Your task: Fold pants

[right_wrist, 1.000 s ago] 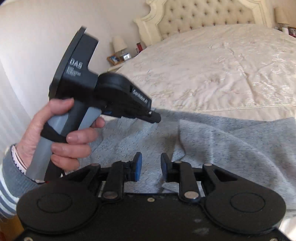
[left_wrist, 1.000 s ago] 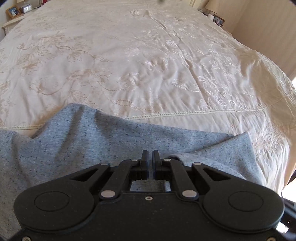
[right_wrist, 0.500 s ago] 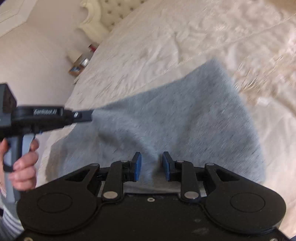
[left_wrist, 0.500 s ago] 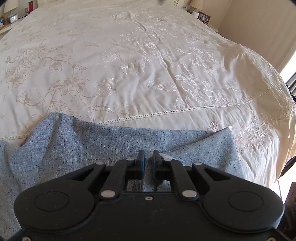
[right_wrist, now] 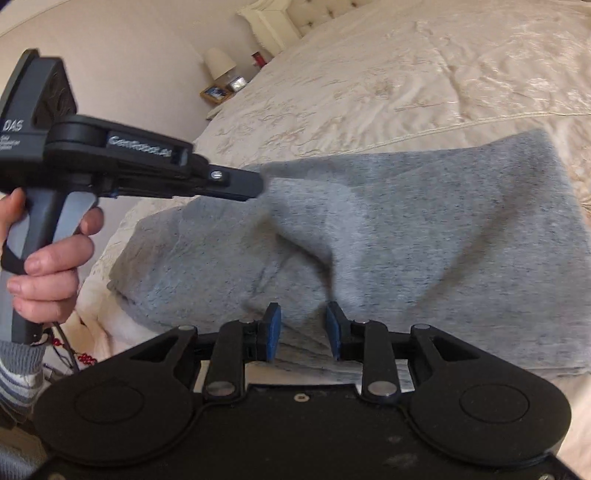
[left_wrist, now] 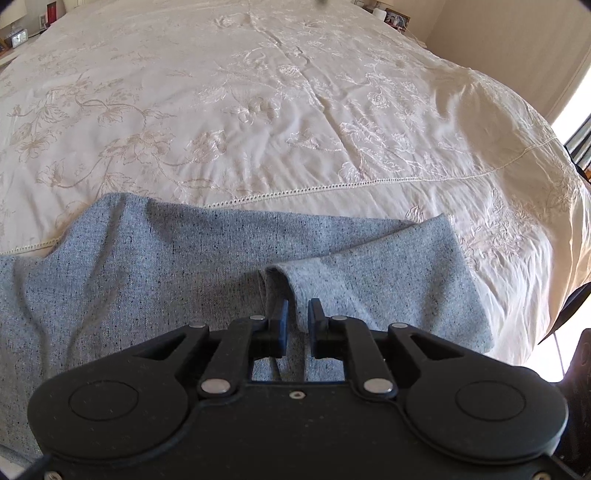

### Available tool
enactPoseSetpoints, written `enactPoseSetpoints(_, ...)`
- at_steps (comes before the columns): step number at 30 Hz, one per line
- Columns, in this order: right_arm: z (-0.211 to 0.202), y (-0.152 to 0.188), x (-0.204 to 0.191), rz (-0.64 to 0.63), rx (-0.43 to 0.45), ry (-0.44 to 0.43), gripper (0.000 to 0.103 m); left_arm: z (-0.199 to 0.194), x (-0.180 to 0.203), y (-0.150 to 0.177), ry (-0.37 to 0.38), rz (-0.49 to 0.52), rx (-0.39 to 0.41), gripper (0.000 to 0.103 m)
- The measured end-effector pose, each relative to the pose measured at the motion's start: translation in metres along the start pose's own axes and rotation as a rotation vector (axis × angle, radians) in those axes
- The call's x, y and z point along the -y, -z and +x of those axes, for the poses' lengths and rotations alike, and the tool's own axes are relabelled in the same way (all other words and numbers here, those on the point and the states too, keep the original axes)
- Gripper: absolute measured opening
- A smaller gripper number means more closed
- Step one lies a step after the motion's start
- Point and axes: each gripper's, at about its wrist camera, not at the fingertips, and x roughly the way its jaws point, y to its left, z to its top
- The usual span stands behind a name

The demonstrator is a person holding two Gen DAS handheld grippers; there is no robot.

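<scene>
Room: bedroom, cream walls, a padded headboard (right_wrist: 317, 14) at top of right view.
Bed: big cream cover (left_wrist: 258, 103) w/ sewn flowers, fills most of both views.
Side table: upper left of right view, w/ a lamp (right_wrist: 219, 64) & a photo frame (right_wrist: 216, 93).
Pants: grey pants (left_wrist: 166, 266) lie on the near part of the bed, low in both views. Folded over, w/ bumps & a raised fold in the mid.
Left tongs: left gripper (left_wrist: 295, 326) at bottom mid of left view. Jaws opening, only a small gap. A ridge of pants sits btwn the blue pads, pads not pressing it.
Right tongs: right gripper (right_wrist: 303, 330) at bottom mid of right view. Jaws opening, wider gap. Pants lie under & btwn the pads, not pinched; pic is blurry here.
Hand: left hand (right_wrist: 48, 258) at left edge of right view, wraps the grey handle. Striped sleeve (right_wrist: 18, 373) below it.
</scene>
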Motion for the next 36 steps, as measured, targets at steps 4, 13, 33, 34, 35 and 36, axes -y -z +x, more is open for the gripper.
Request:
enactPoseSetpoints(4, -0.011, 0.003, -0.011, -0.060, 0.046, 0.030, 0.032, 0.001, -0.006, 0.009, -0.018, -0.004, -0.023, 0.019)
enactPoseSetpoints(13, 0.003, -0.006, -0.025, -0.100, 0.093, 0.068, 0.032, -0.010, -0.030, 0.022, -0.077, -0.040, -0.031, 0.019)
enactPoseSetpoints(33, 0.030, -0.008, -0.056, -0.214, 0.153, 0.242, 0.035, -0.016, -0.037, 0.019, -0.103, -0.028, 0.004, 0.019)
enactPoseSetpoints(34, 0.035, -0.010, -0.056, -0.213, 0.140, 0.251, 0.035, -0.016, -0.038, 0.020, -0.106, -0.032, 0.003, 0.019)
enactPoseSetpoints(35, 0.042, -0.010, -0.056, -0.221, 0.123, 0.278, 0.036, -0.016, -0.040, 0.020, -0.109, -0.036, 0.002, 0.019)
enactPoseSetpoints(36, 0.051, -0.010, -0.058, -0.235, 0.103, 0.327, 0.036, -0.016, -0.042, 0.021, -0.111, -0.040, 0.000, 0.019)
